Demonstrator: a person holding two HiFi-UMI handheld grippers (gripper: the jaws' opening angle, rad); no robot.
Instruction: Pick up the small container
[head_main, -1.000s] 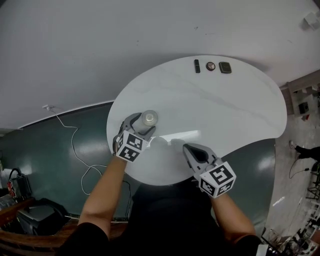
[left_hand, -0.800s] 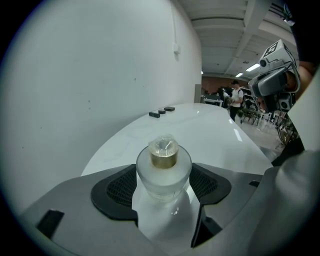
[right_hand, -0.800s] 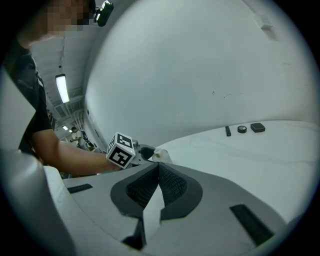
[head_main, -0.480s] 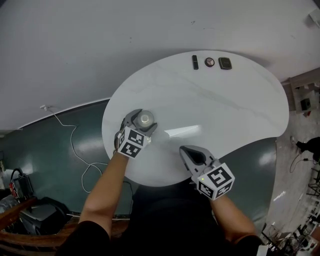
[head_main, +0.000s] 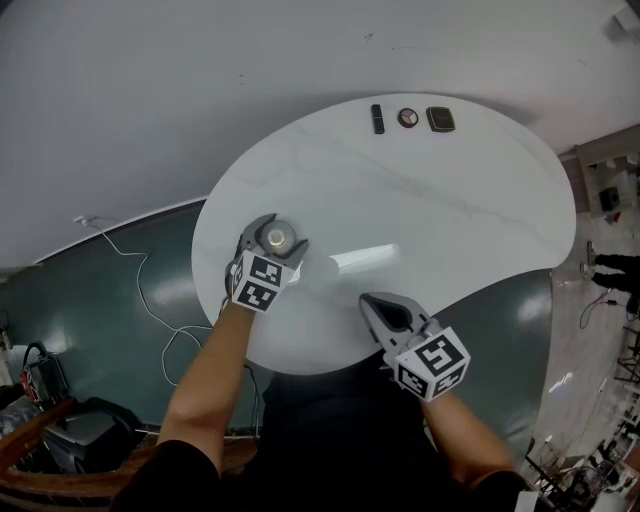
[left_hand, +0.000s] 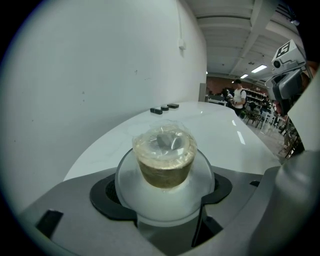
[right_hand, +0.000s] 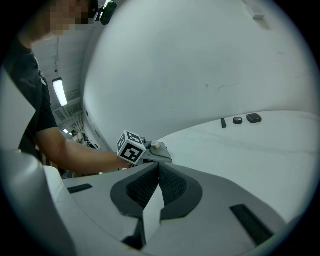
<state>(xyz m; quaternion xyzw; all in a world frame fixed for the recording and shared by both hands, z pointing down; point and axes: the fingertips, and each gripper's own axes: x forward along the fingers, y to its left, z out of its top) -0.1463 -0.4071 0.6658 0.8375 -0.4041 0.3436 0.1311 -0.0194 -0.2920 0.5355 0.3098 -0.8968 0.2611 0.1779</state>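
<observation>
Shows a curved white table (head_main: 450, 230) filling the centre of the head view, a white wall (head_main: 150, 100) above it, and dark green floor (head_main: 80, 290) with a looping white cable (head_main: 138, 280) at the left (plus three small dark items (head_main: 407, 118) along the table's upper edge). Finds the small container (head_main: 278, 238) standing on the table left of centre, between the widely spread jaws of the left gripper (head_main: 279, 233). Has the right gripper (head_main: 372, 303), jaws pressed together, over the table's lower edge.

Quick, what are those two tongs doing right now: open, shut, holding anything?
Left tongs: open, with the small container between them, not gripped.
Right tongs: shut, empty.
</observation>
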